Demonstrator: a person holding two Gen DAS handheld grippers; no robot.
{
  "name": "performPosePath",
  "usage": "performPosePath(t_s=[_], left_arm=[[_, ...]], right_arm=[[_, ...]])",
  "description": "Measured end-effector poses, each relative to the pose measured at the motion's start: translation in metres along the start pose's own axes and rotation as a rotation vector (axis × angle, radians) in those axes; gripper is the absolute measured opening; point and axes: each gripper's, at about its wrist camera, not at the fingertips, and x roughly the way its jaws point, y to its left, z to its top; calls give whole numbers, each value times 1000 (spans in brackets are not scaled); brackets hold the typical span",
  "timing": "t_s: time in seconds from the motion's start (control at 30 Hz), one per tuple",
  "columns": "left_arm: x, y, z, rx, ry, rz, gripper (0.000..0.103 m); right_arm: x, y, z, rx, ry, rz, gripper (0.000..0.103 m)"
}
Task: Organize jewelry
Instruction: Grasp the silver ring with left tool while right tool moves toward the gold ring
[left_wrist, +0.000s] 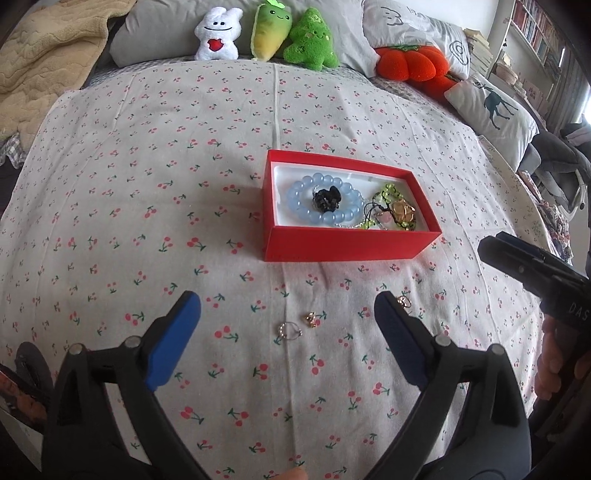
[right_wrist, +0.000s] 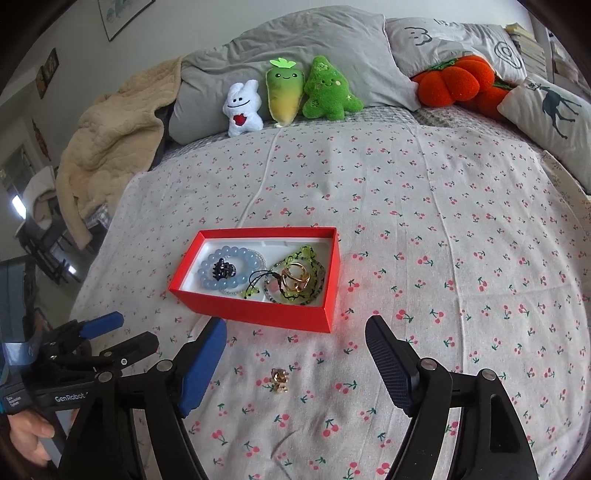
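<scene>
Jewelry: bracelets (left_wrist: 325, 203) already in red box (left_wrist: 351, 243) mid-bed; we still see three small pieces (left_wrist: 312, 319) loose on sheet (left_wrist: 147, 184) near its front edge. Left gripper (left_wrist: 288, 336), right gripper (right_wrist: 295, 363) both spread wide, empty, hanging over loose pieces, presumably for next pick. Left body reads "GenRobot".

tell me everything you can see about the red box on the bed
The red box is a shallow rectangular tray, likely cardboard, lidless, with a white lining. It sits flat on the cherry-print sheet, askew to both cameras. Inside lie a pale blue bead bracelet ringing a dark piece, green beaded strands and a gold piece. Neither gripper touches it.
</scene>
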Motion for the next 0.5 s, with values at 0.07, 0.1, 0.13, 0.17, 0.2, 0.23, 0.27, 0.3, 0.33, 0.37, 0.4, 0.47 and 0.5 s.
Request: performPosePath(t_s=[0.07, 0.1, 0.13, 0.17, 0.2, 0.23, 0.27, 0.3, 0.33, 0.37, 0.4, 0.47, 0.5], left_arm=[[-1, 1, -5, 1, 7, 12, 97], [-1, 2, -7, 3, 11, 19, 97], [-1, 3, -9, 5, 16, 25, 98], [-1, 4, -11, 5, 22, 30, 98], [-1, 6, -13, 6, 29, 32, 98], [-1, 7, -15, 5, 34, 35, 98], [-1, 8, -17, 4, 38, 36, 98], [-1, 9, -18, 4, 41, 36, 98], [-1, 10, -20, 5, 45, 37, 98], [-2, 10, -21, 7, 47, 39, 98], [-2, 11, -22, 11, 49, 40, 98], [-1, 12, -25, 20, 53, 43, 98], [-1, 13, -26, 25, 55, 46, 98]], right_arm=[[-2, -1, -4, 9, 11, -7, 83], [-2, -1, -7, 13, 18, -6, 83], [-3, 0, -9, 15, 27, -6, 84], [-2, 0, -11, 16, 36, -9, 84], [-2, 1, -13, 17, 46, -15, 84], [-2, 1, -15, 16, 54, -16, 84], [-1, 2, -17, 14, 61, -16, 84], [0, 3, -19, 12, 69, -19, 84], [1, 4, -21, 12, 77, -21, 84], [1, 4, -23, 14, 84, -23, 84], [2, 5, -25, 17, 91, -22, 84], [4, 5, -27, 23, 103, -19, 84], [5, 5, -28, 24, 107, -20, 84]])
